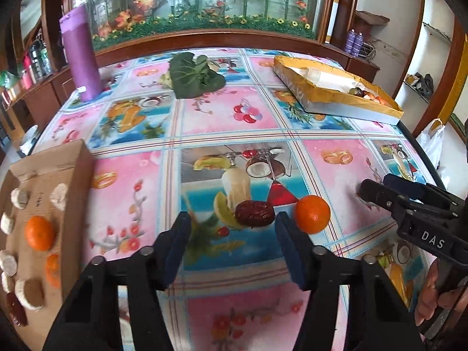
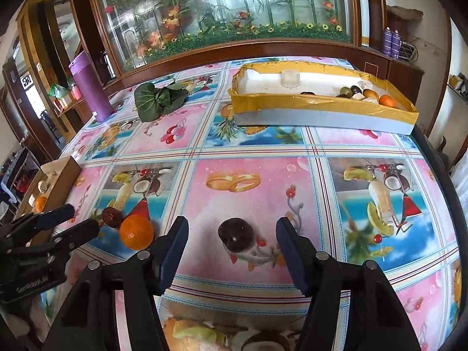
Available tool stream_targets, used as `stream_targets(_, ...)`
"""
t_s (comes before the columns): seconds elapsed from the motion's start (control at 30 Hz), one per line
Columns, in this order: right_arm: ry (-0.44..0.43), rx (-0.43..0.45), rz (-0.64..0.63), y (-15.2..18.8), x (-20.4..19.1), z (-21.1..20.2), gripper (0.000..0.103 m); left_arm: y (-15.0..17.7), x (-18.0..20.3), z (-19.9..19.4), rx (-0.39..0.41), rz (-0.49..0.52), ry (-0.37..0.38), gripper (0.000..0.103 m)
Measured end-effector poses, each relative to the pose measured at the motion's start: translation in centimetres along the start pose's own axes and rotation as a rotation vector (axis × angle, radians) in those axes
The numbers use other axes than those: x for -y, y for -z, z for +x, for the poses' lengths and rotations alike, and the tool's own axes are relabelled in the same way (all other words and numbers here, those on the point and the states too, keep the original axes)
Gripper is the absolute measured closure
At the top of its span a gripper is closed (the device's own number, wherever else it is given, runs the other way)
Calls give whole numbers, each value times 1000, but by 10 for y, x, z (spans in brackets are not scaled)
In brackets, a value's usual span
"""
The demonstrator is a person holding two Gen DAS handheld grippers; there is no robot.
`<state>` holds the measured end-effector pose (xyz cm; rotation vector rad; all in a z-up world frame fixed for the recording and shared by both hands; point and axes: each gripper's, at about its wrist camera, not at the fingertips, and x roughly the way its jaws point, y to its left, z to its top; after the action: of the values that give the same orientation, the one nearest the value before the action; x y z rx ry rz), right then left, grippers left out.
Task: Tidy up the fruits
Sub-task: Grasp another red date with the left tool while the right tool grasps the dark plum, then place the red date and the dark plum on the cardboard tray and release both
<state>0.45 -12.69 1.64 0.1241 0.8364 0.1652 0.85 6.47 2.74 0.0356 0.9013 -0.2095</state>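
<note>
Left claw, bottom centre of its view: released, jaws wide apart, holding nothing. A dark red date lies on the table just beyond the fingertips, roughly between them and nearer the right-hand one; contact not established. A loose orange sits just right of that finger, outside the gap. Right claw, bottom centre of its view: likewise released and unloaded, with a dark round fruit on the table between its fingertips, apart from both. Lower left of the left view: a cardboard tray already holding two oranges, pale slices and a dark red piece. Upper right of both views: a yellow-rimmed box with several small fruits gathered at its right end. Judgement: sorting is partly complete; three loose fruits remain on the table, and both claws appear positioned to pick one up. Farther back stand a leafy green and a purple cylinder.
</note>
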Motion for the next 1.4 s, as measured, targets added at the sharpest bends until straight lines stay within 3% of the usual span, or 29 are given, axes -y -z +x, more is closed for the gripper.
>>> stream_targets(0.17, -9, -26, 2, 2, 4, 9, 45, -3, 2, 20, -24, -10, 54, 51)
stream_targets(0.33, -9, -38, -29, 2, -3, 13, 49, -2, 13, 22, 1, 41, 46, 52)
stream_targets(0.37, -3, -37, -39, 3, -5, 13, 52, -1, 14, 21, 4, 46, 59, 56)
stream_targets(0.4, -3, -38, -46, 3, -6, 14, 57, -1, 14, 21, 7, 48, 53, 69)
stream_targets(0.43, 0, -39, -54, 3, -8, 14, 59, 0, 15, 20, 9, 53, 39, 72)
stream_targets(0.6, 14, -31, -43, 4, -6, 12, 75, 3, 10, 16, 18, 28, 72, 72)
stream_targets(1.17, 15, 87, -20, 6, -6, -11, 77, 7, 7, -3, 96, 0, 108, 72)
stream_targets(1.4, -21, 119, -3, 4, -18, -40, 77, 22, -10, -55, 175, -47, 145, 72)
